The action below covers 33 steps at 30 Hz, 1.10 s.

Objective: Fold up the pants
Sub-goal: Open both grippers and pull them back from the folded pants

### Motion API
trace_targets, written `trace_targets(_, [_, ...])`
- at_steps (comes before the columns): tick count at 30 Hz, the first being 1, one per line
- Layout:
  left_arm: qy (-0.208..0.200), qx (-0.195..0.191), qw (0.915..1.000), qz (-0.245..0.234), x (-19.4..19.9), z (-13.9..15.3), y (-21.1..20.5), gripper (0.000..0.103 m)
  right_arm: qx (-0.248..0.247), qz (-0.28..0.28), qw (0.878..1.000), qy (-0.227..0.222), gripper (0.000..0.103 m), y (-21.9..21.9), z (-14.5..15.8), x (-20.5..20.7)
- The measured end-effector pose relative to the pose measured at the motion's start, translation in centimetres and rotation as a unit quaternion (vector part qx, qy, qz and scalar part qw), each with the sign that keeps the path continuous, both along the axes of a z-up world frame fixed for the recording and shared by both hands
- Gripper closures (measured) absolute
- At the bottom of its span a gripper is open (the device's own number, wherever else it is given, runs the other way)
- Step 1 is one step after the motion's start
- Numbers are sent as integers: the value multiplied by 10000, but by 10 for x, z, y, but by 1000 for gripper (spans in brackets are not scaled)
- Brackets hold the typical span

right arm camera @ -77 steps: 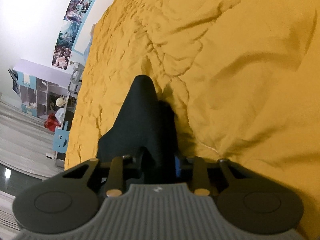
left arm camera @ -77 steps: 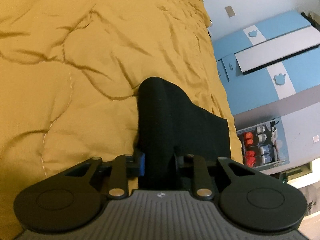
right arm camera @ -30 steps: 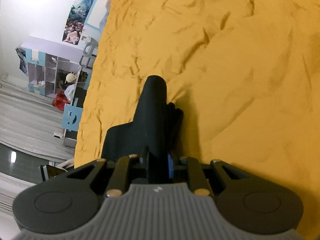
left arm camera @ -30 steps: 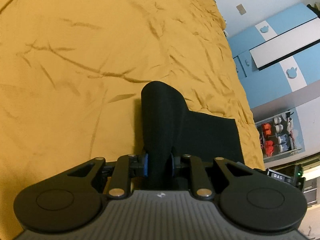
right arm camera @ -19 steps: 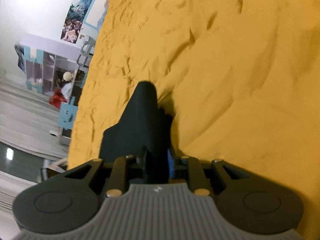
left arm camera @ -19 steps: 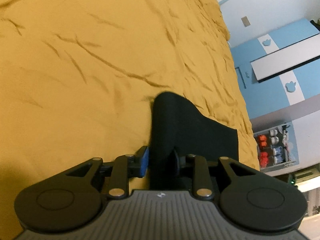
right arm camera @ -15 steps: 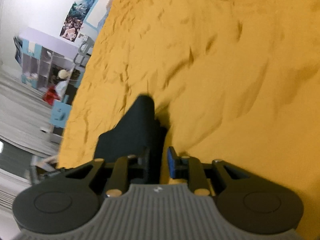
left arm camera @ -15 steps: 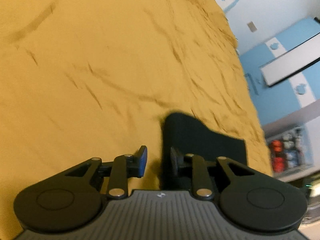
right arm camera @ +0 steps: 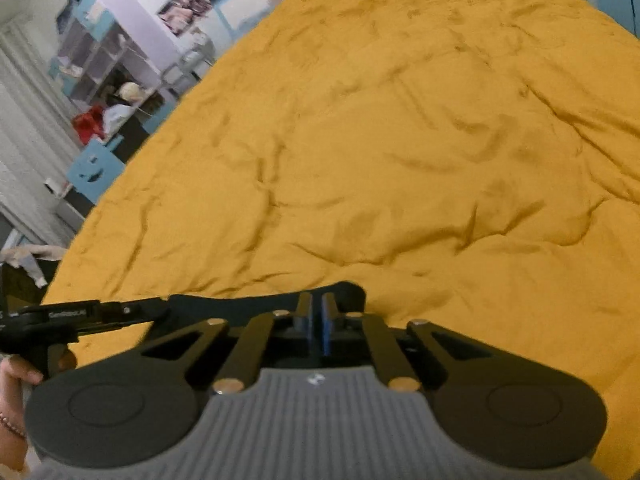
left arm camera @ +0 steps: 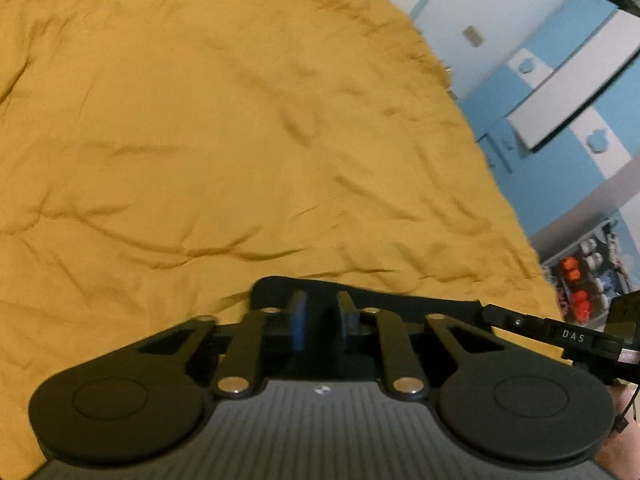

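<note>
Pants point(left arm camera: 400, 302) lie flat on the yellow bed point(left arm camera: 240, 140) beneath both grippers. Left gripper point(left arm camera: 322, 310) fingers are parted and empty; right gripper point(right arm camera: 314, 316) fingers narrow, empty. Smooth the fold before regrasping.

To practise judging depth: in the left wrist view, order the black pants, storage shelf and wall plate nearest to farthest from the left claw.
1. Black pants, under the left claw.
2. Storage shelf, far right.
3. Wall plate, upper right.

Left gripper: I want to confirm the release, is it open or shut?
Open. The left gripper shows a clear gap between its fingers, with the black pants lying on the bedspread.
</note>
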<state>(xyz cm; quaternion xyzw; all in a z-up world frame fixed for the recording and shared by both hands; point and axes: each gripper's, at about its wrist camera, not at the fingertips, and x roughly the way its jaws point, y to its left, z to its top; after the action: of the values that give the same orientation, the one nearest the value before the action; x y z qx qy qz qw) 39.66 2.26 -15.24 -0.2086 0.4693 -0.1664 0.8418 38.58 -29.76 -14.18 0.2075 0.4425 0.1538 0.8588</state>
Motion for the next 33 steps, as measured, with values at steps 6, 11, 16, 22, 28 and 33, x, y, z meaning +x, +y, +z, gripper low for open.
trace_targets(6, [146, -1, 9997, 187, 2, -14, 14, 97, -160, -185, 9995, 184, 103, -8, -20, 5])
trace_targets(11, [-103, 524, 9984, 194, -14, 11, 19, 91, -373, -280, 9989, -71, 103, -15, 6, -15])
trace_targets(16, [-465, 1033, 9934, -164, -46, 48, 9, 91, -701, -95, 9968, -378, 103, -4, 42, -55])
trace_targets(22, [-822, 1233, 9880, -427, -106, 78, -19, 88, -1125, 248, 9907, -719, 97, 28, 63, -114])
trace_targets(28, [-1145, 1460, 9809, -582, -169, 78, -50, 73, -1469, 530, 9827, -993, 80, 61, 66, -169])
trace_targets(33, [-1181, 1623, 9783, -519, -201, 63, -64, 61, -1986, 657, 9721, -1066, 66, 84, 43, -200])
